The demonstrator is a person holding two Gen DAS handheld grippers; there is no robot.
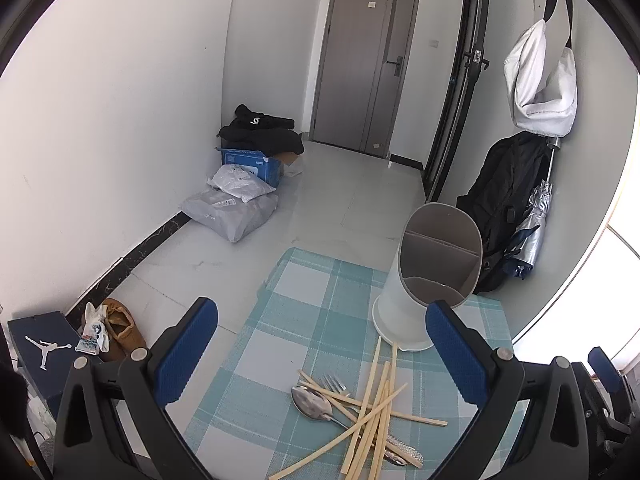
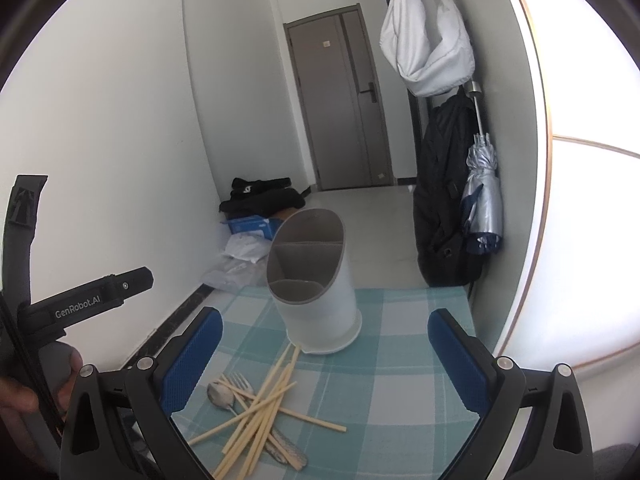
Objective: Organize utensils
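A pile of wooden chopsticks [image 1: 376, 416] lies crossed on the teal checked tablecloth [image 1: 280, 320], with a metal spoon [image 1: 314, 402] and a fork [image 1: 334, 384] under it. A white utensil holder [image 1: 424, 280] with several grey compartments stands upright behind the pile. My left gripper [image 1: 320, 344] is open and empty, above the pile. In the right wrist view the chopsticks [image 2: 260, 412], spoon [image 2: 220, 394], fork [image 2: 240, 382] and holder [image 2: 316, 280] show again. My right gripper [image 2: 324, 348] is open and empty, above the cloth right of the pile.
The table's far edge [image 1: 320, 256] drops to a tiled floor with parcels [image 1: 236, 208] and a blue box [image 1: 256, 162]. A black backpack [image 2: 444, 200], folded umbrella [image 2: 482, 196] and white bag [image 2: 424, 40] hang by the right wall. The left gripper's body [image 2: 80, 300] shows at left.
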